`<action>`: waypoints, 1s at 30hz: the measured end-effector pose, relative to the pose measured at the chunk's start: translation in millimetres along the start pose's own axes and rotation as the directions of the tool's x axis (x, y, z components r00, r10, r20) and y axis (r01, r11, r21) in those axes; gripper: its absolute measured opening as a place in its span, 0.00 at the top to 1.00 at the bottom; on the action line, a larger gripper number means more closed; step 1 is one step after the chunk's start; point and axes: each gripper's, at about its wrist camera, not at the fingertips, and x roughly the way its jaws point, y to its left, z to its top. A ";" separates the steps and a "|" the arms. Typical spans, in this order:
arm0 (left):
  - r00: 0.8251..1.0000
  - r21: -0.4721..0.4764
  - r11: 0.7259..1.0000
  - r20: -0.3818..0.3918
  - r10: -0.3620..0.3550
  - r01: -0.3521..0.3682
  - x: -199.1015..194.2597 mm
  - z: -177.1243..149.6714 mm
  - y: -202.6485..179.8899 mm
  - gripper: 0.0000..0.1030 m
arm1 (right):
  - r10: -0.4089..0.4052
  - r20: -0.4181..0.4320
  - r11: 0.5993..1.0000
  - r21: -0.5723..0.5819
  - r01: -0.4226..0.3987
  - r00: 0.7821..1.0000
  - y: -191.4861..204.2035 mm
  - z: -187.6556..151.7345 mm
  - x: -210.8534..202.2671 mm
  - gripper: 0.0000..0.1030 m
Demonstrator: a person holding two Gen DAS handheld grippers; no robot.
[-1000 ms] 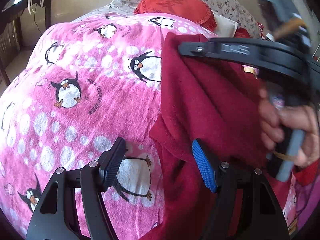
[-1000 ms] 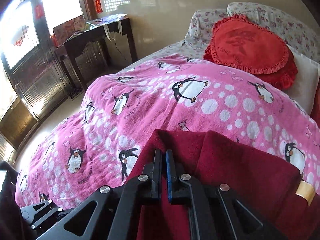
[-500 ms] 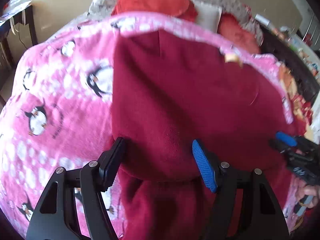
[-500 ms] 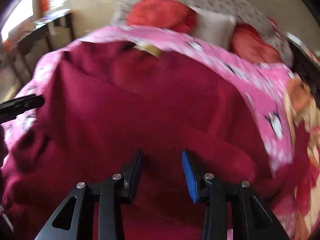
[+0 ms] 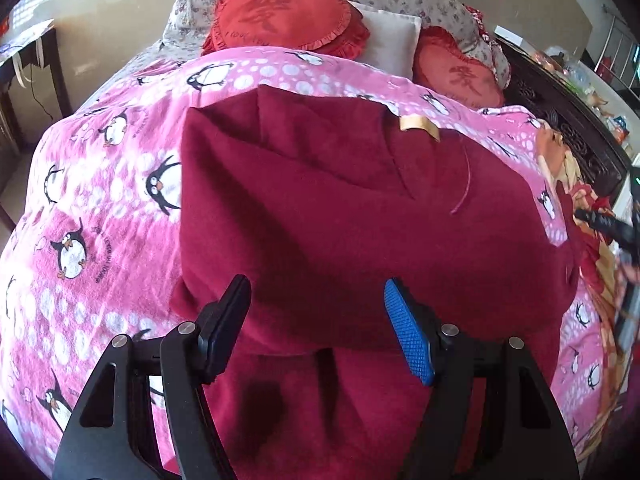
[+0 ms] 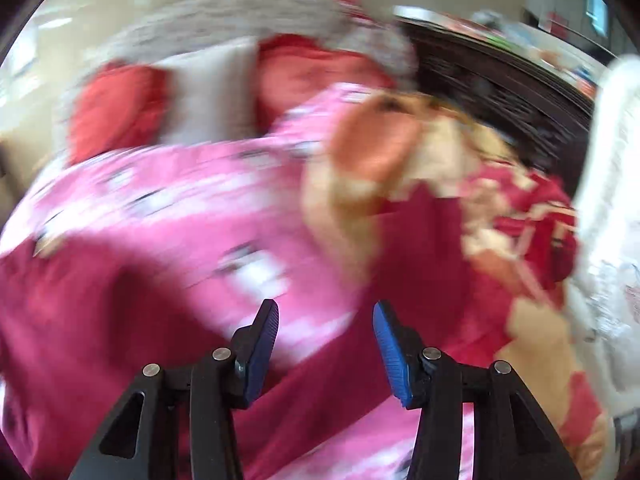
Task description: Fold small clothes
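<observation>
Left wrist view, left to right:
- Dark table (image 5: 28, 60), upper left edge of the frame, against a pale wall
- Pink penguin blanket (image 5: 92, 208), spread over the bed, filling the left half and running behind the garment
- Left gripper (image 5: 318, 322), bottom centre; jaws wide apart, holding nothing, one black pad and one blue pad just above the near folded edge of the garment
- Dark red garment (image 5: 340, 208), centre of the frame, lying flat on the blanket with a fold along its near side; tan label (image 5: 418, 126) at its far edge
- Round red cushion (image 5: 280, 16), top centre, with a white pillow (image 5: 390, 46) just beside it and a second red cushion (image 5: 460, 76) further right
- Dark carved bed frame (image 5: 568, 132), right side

Right wrist view, heavily blurred:
- The garment (image 6: 72, 304) at lower left, blanket behind it
- Right gripper (image 6: 326, 336), bottom centre; jaws wide apart and empty, above blanket and dark red cloth
- Orange and cream patterned fabric (image 6: 400, 160), centre right
</observation>
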 end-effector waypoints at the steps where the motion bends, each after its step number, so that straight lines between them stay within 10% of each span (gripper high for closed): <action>1: 1.000 0.004 1.000 -0.005 -0.002 0.002 1.1 -0.2 -2.7 0.32 | -0.021 -0.026 0.999 0.030 0.022 0.999 -11.2 11.8 13.5 0.49; 7: 1.000 0.019 1.000 -0.030 0.004 -0.003 8.9 -6.1 -8.3 0.32 | 0.046 -0.115 0.974 0.225 -0.019 0.992 -59.1 45.1 77.2 0.50; 10: 0.999 0.015 1.000 -0.034 0.005 -0.005 13.3 -6.3 -8.3 0.32 | 0.084 -0.148 0.959 0.280 -0.040 0.985 -73.7 41.0 93.6 0.91; 18: 1.000 -0.017 1.000 -0.028 -0.014 0.014 9.9 -8.3 -2.1 0.32 | 0.190 0.037 0.913 0.360 -0.190 0.981 -115.5 6.7 19.2 0.94; 25: 1.000 -0.041 0.999 0.003 -0.026 0.026 -9.3 -10.4 3.6 0.32 | 0.372 0.279 0.819 0.350 -0.454 0.886 -131.6 -17.8 -83.3 0.94; 30: 0.999 -0.077 0.997 0.031 -0.021 0.024 -24.4 -6.4 18.1 0.32 | 0.521 0.365 0.743 0.251 -0.620 0.772 -117.3 -23.0 -136.1 0.94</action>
